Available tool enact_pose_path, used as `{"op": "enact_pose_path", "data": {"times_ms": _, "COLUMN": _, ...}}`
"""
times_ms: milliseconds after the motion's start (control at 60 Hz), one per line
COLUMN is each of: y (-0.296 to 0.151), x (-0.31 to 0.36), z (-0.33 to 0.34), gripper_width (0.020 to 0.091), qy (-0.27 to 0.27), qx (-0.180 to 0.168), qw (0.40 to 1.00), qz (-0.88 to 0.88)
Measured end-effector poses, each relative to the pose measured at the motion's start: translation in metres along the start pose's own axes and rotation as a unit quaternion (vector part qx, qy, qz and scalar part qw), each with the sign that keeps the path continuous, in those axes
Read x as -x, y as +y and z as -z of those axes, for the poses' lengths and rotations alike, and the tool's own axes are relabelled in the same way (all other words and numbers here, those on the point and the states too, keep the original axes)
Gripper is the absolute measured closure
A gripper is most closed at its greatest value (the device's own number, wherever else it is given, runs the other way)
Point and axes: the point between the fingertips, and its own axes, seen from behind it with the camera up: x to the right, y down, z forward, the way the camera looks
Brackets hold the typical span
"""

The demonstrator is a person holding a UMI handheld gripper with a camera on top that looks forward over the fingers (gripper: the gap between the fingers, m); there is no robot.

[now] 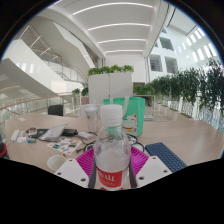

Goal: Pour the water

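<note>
Bottle [111, 152] of clear plastic, white cap, red label; its base is cut off below the view. Far left on the tabletop [190, 140]: a clutter of small items [45, 135], too small to identify. Centre: bottle stands upright between the gripper [112, 166] fingers, pink pads [87, 163] close against both sides; contact looks likely but the pad faces are hidden behind it, so grip cannot be confirmed. Right: dark blue flat object [166, 157], partly cut off.

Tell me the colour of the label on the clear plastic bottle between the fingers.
Red with white print, on the clear plastic water bottle; seen in the gripper view.
</note>
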Motion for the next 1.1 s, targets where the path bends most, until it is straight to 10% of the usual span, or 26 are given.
{"op": "enact_pose_path", "data": {"times_ms": 267, "y": 0.094, "x": 0.006, "z": -0.014, "gripper_width": 0.0624, "qy": -0.045, "qx": 0.065, "qw": 0.997, "qz": 0.021}}
{"op": "enact_pose_path", "data": {"times_ms": 483, "y": 0.097, "x": 0.006, "z": -0.013, "gripper_width": 0.0617, "qy": -0.053, "qx": 0.052, "qw": 0.997, "qz": 0.015}}
{"op": "enact_pose_path", "data": {"times_ms": 633, "y": 0.103, "x": 0.002, "z": -0.007, "gripper_width": 0.0536, "qy": -0.039, "qx": 0.074, "qw": 0.996, "qz": 0.022}}
{"op": "enact_pose_path", "data": {"times_ms": 750, "y": 0.111, "x": -0.005, "z": 0.017, "gripper_width": 0.026, "qy": -0.014, "qx": 0.115, "qw": 0.993, "qz": 0.013}}
{"op": "enact_pose_path", "data": {"times_ms": 1100, "y": 0.079, "x": 0.035, "z": 0.178, "gripper_width": 0.0263, "qy": 0.084, "qx": 0.143, "qw": 0.986, "qz": -0.012}}
